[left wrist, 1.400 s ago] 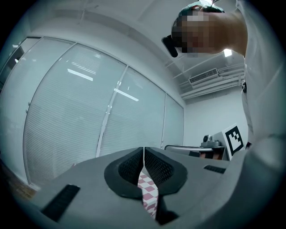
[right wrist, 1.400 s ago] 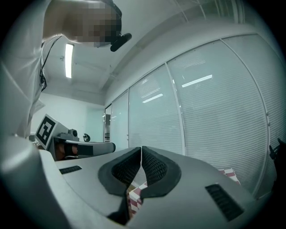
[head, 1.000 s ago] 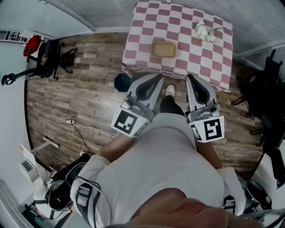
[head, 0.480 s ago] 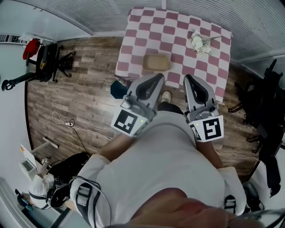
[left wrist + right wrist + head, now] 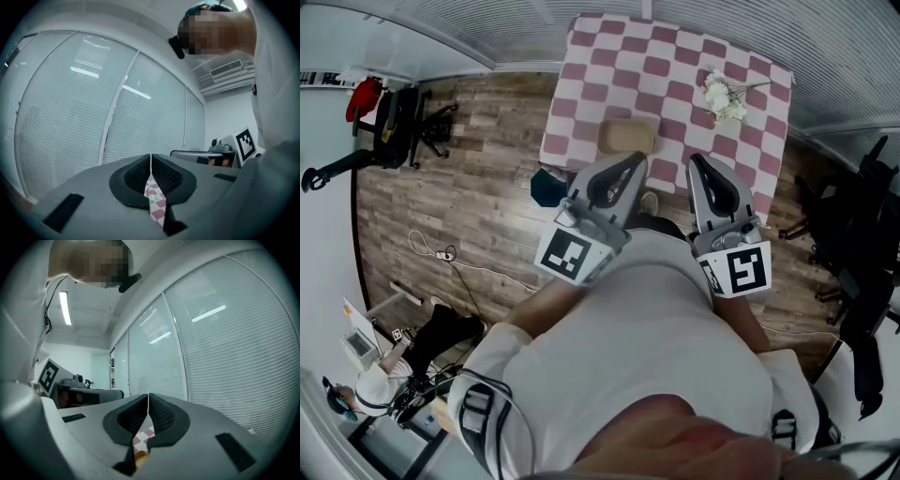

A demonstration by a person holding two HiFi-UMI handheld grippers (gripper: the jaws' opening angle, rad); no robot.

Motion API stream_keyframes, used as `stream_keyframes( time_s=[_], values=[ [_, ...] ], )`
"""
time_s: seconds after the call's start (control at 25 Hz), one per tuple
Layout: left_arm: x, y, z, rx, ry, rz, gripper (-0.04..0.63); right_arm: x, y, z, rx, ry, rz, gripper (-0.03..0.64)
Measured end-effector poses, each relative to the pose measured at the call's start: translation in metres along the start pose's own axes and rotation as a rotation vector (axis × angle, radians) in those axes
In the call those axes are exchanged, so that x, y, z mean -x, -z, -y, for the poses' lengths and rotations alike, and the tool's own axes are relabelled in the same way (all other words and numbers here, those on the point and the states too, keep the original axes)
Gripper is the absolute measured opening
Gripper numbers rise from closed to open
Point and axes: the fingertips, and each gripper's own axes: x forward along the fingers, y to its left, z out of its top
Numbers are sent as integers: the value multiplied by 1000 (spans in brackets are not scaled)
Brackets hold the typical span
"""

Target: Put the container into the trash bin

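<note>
A tan rectangular container [image 5: 625, 138] lies on the pink-and-white checked table [image 5: 591, 75], near its front edge. Both grippers are held level in front of the person's chest, short of that edge. My left gripper [image 5: 635, 161] points at the container and is shut with nothing in it; its pads [image 5: 161, 176] meet in the left gripper view. My right gripper [image 5: 700, 164] is shut and empty too, to the right of the container. A sliver of the container [image 5: 140, 457] and checked cloth shows below the right gripper's closed jaws. A dark blue bin [image 5: 546, 187] stands on the floor at the table's left front corner.
A bunch of white flowers [image 5: 722, 96] lies on the table's far right. Slatted blinds run behind the table. A cable with a socket strip [image 5: 442, 254] crosses the wood floor at left. Black chairs and stands [image 5: 405, 122] sit at left and right [image 5: 853, 253]. Another person [image 5: 380, 384] is at the lower left.
The table and container have drawn closer and lower in the head view as the person stepped forward. Both grippers stayed shut. A person has appeared at the lower left.
</note>
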Motion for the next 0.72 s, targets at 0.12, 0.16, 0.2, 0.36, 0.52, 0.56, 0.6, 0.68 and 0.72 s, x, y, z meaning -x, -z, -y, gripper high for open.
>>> stream_keyframes(
  time_s=[0.12,0.16,0.2,0.36,0.52,0.56,0.6,0.68,0.72],
  values=[
    [-6,-3,-7,22,3,0,37,-8,1,2,0,5,-7,34],
    [-8,-3,-10,23,6,-2,37,-12,1,3,0,8,-10,33],
    [-10,-2,-14,25,9,-5,37,-15,1,4,-1,13,-11,33],
    [-18,-3,-27,30,25,-11,37,-27,1,8,3,33,-11,33],
    [-21,1,-43,19,27,-33,37,-39,5,11,1,51,-21,34],
    [-21,4,-48,15,25,-40,37,-41,8,12,1,55,-28,33],
    [-20,8,-52,13,23,-50,37,-44,11,13,1,59,-37,34],
    [-20,18,-60,24,18,-74,37,-49,21,15,0,67,-61,34],
    [-21,22,-64,32,16,-86,38,-52,27,16,-1,71,-75,34]
  ],
)
